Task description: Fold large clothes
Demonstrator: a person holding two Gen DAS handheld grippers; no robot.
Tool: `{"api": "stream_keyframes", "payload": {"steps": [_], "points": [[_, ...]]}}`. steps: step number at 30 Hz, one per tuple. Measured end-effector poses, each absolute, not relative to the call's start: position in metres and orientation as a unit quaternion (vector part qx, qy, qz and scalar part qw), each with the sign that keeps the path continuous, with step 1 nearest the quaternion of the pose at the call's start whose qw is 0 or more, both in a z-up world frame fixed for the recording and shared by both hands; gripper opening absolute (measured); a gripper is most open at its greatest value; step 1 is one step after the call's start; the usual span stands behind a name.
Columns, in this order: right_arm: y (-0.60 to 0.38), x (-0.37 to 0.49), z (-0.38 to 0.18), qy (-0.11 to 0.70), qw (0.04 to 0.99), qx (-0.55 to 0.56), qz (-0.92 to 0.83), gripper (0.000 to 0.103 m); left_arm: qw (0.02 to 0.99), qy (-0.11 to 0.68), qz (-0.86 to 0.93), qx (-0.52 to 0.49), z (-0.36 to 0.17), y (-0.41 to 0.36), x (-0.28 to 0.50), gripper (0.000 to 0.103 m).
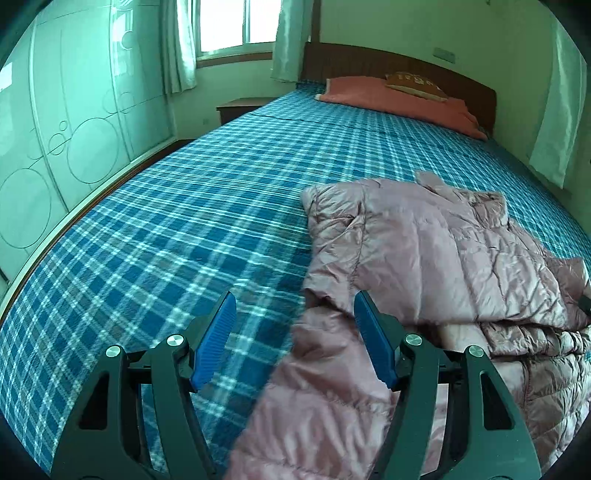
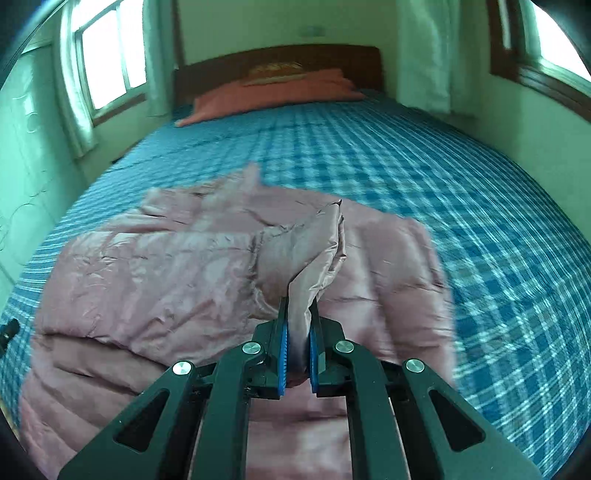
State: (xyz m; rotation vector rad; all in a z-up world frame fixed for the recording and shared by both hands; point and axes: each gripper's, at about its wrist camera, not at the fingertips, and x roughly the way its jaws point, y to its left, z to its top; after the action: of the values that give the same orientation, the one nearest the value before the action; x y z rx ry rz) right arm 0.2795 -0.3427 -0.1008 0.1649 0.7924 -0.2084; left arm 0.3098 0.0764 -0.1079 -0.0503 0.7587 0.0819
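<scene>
A pink quilted down jacket (image 1: 436, 258) lies crumpled on the bed (image 1: 184, 221), its shiny, thin shell creased all over and stitched in puffy bands; it lies toward the near end of the mattress, seen at the right in the left wrist view and across the near left in the right wrist view (image 2: 166, 266). The bed wears a blue, white-lined plaid sheet (image 2: 461, 221) of a soft, slightly fuzzy weave. At the far end a salmon-red blanket (image 1: 399, 98) lies flat with a brown patterned pillow (image 1: 415, 85) on it, against a dark wooden headboard (image 1: 369, 61). Pale curtains (image 1: 181, 44) hang by the window (image 1: 236, 22), a wardrobe with circle-etched glossy doors (image 1: 74, 129) stands along the left, and a small wooden nightstand (image 1: 236, 109) sits in the far corner. The left tongs (image 1: 295, 325) hover low over the jacket's near left edge with their blue ribbed pads (image 1: 218, 332) spread wide, one over the sheet, the other over the fabric, gripping nothing. The right tongs (image 2: 299, 321) point toward the headboard, closed on a fold of the jacket that rises in a peaked flap above the rest of the garment.
</scene>
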Motion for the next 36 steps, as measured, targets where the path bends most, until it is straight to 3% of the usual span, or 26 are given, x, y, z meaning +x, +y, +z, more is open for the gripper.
{"api": "stream_keyframes", "payload": {"steps": [7,12,22,28,32,36], "points": [[-0.369,0.272,-0.113,0.412,0.900,0.113,-0.084,0.016,0.922,0.385,0.027,-0.002,-0.117,0.051,0.331,0.066],[-0.373,0.273,-0.087,0.367,0.914,0.134,-0.108,0.037,0.926,0.377,0.026,0.006,-0.109,0.040,0.354,0.066],[-0.369,0.354,-0.134,0.416,0.899,0.107,-0.082,0.038,0.903,0.426,0.060,0.015,-0.146,0.035,0.411,0.067],[-0.360,0.324,-0.111,0.396,0.910,0.091,-0.086,0.038,0.916,0.400,0.047,-0.004,-0.133,0.043,0.393,0.067],[-0.350,0.309,-0.131,0.415,0.903,0.068,-0.086,0.038,0.909,0.415,0.047,0.006,-0.146,0.046,0.388,0.067],[-0.340,0.310,-0.145,0.406,0.908,0.033,-0.099,0.041,0.897,0.439,0.049,-0.010,-0.162,0.050,0.398,0.077]]}}
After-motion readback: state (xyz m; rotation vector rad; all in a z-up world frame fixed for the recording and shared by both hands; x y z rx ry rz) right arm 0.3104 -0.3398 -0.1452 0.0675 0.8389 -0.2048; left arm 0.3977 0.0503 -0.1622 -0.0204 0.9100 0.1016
